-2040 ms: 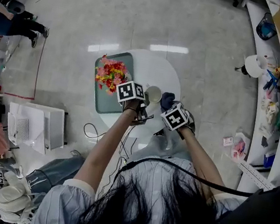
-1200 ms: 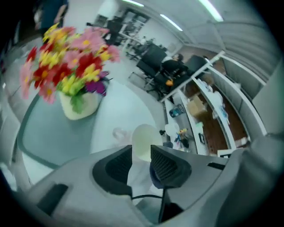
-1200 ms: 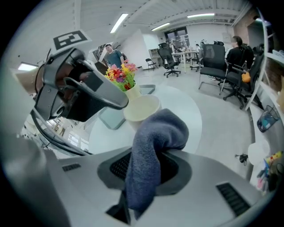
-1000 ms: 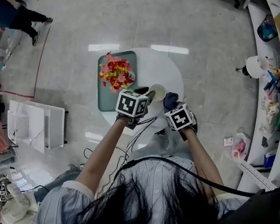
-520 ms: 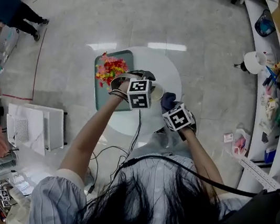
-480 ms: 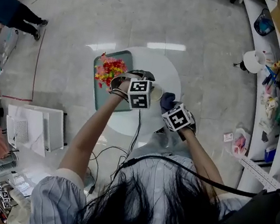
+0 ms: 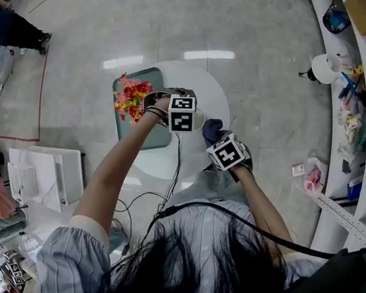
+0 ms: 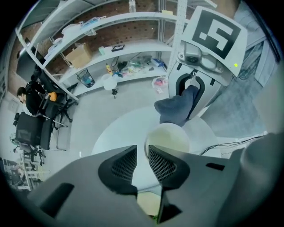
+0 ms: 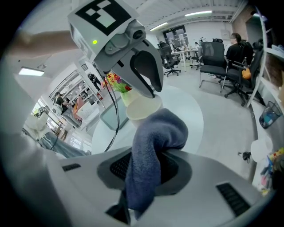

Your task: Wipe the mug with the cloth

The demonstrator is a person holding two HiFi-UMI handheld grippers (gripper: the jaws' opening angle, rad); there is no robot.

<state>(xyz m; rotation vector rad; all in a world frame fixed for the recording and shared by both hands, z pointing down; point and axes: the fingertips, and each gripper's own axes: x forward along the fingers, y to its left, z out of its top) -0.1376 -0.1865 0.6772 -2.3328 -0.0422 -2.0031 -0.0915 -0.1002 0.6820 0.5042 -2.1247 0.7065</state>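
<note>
Here the round white tabletop (image 7: 200, 86) carries the work. The left tongs (image 8: 143, 153) are nearly closed on the rim wall of the cream ceramic mug (image 8: 168, 137), holding it upright above the tabletop. Whether the mug rests there I cannot tell. The right tongs (image 9: 147, 166) are clamped on a folded dark blue cloth (image 9: 155, 133), whose bulging end is just beside the mug. Wiping seems about to begin. Next, I judge, the cloth must press against the wall and sweep round it.
</note>
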